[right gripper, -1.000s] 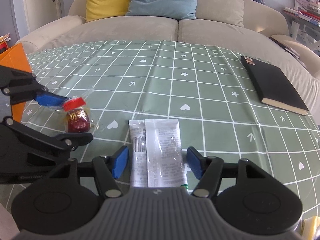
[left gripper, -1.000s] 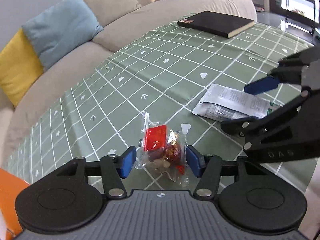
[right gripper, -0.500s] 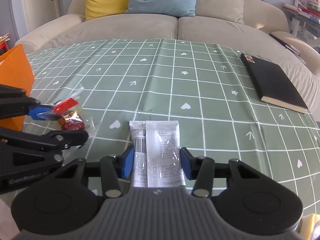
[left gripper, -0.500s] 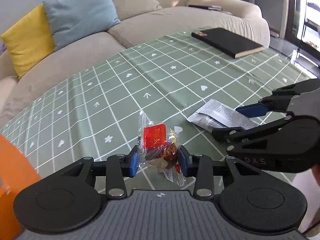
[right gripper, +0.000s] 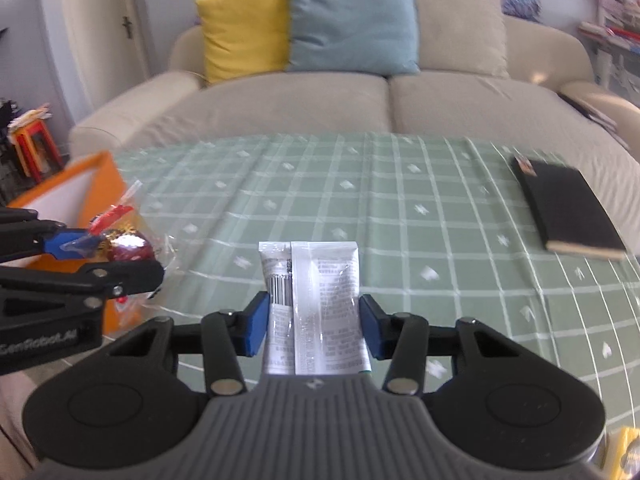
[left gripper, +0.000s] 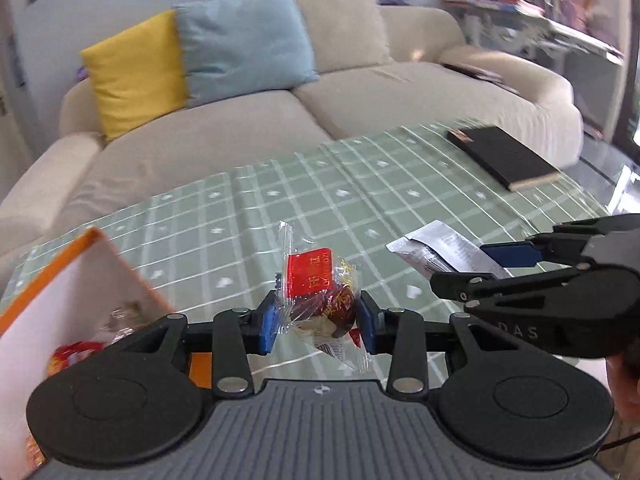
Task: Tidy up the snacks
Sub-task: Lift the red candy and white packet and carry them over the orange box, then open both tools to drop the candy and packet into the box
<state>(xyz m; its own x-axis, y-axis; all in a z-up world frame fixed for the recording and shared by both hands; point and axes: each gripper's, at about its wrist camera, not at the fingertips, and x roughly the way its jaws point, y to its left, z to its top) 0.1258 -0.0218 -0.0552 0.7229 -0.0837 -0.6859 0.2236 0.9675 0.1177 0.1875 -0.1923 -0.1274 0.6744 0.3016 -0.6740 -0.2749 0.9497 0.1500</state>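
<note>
Now both grippers are carrying clamped snacks, the left gripper [left gripper: 318, 325] pinching a red candy [left gripper: 320, 300] and the right gripper [right gripper: 314, 326] a white packet [right gripper: 316, 304], probably needing release over the orange box [left gripper: 60, 280].

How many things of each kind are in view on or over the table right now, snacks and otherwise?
Snack packets: 2, the red snack in the left gripper and the white packet in the right gripper
Orange boxes: 1
Black books: 1
Total: 4
</note>
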